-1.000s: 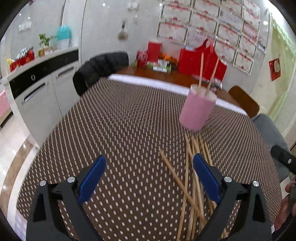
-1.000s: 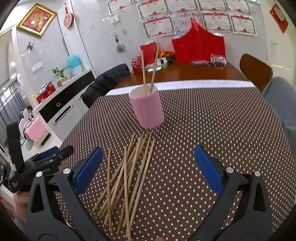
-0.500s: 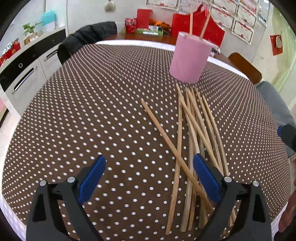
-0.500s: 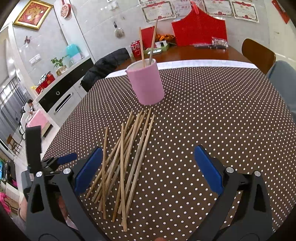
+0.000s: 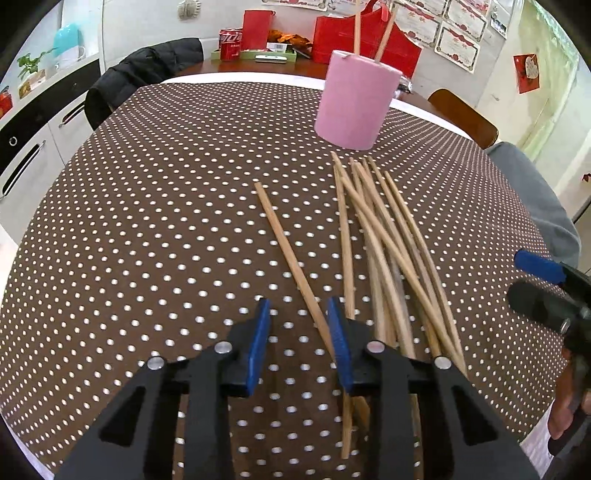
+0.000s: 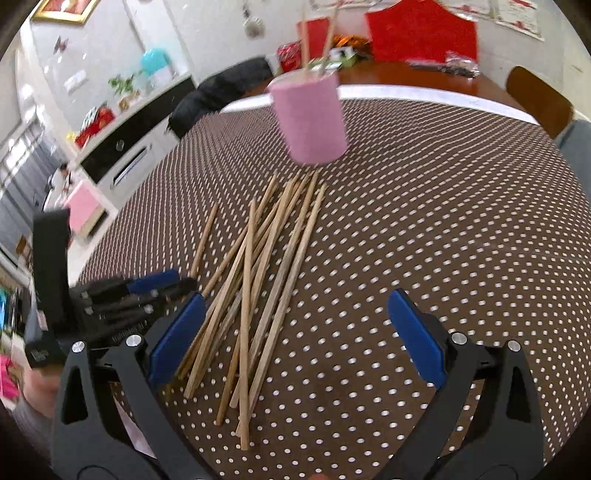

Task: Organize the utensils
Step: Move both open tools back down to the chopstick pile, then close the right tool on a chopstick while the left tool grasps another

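Left wrist view: my left gripper [image 5: 298,334], jaws just narrowed, straddles a lone chopstick [image 5: 291,258] ungripped; light, stiff, slippery, so pinch near its end. Right gripper [image 6: 295,332] spread wide.

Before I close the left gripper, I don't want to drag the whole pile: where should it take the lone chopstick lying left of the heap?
Grip the lone chopstick at its near half, from above, jaws across its width. It lies flat on the tablecloth; farther up it stays clear of the pile, unlike its near end.

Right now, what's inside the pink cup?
Two chopsticks stand in the pink cup, their tops poking above the rim. The wall hides their lower ends and anything else inside.
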A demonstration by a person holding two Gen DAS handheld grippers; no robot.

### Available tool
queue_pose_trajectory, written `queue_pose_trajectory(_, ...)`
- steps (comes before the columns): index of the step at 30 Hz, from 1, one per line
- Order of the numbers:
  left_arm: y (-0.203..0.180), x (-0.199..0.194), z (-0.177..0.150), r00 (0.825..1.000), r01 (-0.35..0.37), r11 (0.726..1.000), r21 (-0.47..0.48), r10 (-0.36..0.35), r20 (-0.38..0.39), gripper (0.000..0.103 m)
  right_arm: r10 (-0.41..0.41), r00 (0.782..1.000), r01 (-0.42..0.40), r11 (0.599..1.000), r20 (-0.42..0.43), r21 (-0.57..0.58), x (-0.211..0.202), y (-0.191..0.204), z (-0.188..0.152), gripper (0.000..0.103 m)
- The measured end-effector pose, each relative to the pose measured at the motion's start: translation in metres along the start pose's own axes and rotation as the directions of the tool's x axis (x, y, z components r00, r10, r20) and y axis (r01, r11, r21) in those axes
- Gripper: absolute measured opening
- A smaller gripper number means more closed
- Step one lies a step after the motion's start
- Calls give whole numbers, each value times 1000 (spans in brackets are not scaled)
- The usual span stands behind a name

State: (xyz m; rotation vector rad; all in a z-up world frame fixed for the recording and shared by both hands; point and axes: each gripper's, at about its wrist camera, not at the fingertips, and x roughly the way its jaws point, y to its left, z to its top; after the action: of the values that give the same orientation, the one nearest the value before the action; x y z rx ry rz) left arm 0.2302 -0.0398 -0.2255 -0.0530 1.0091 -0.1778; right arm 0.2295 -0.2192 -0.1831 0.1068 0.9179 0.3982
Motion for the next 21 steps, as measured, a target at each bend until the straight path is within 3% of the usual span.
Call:
queue_pose_trajectory(3,6,3,4,1000,-18,1000,6,18,-4,32,19,999,-20,999,-38,-50,10,13,-2,95)
queue_pose_trajectory(5,8,5,8,1000,-28,999,18,28,-9,32,29,998,-34,997,-58,-76,16,20,0,83)
queue_pose_trajectory(9,7,8,12,999,-41,998,53,42,-19,32,28,995,-40,992,-96,-123,31,33,4,49)
queue_pose_trajectory(12,8,10,12,999,-35,997,65,36,-19,32,27,992,-45,988,-120,-148,39,37,5,33)
queue_pose_trajectory(14,9,10,12,1000,-22,997,68,23,-17,32,25,991,-46,986,-131,-162,44,40,5,31)
queue_pose_trajectory(18,11,10,13,1000,0,997,80,2,-20,15,14,989,-39,984,-146,-173,50,45,5,12)
queue_pose_trajectory(21,13,8,10,1000,15,996,84,-13,-21,14,18,990,-40,986,-138,-159,46,42,4,11)
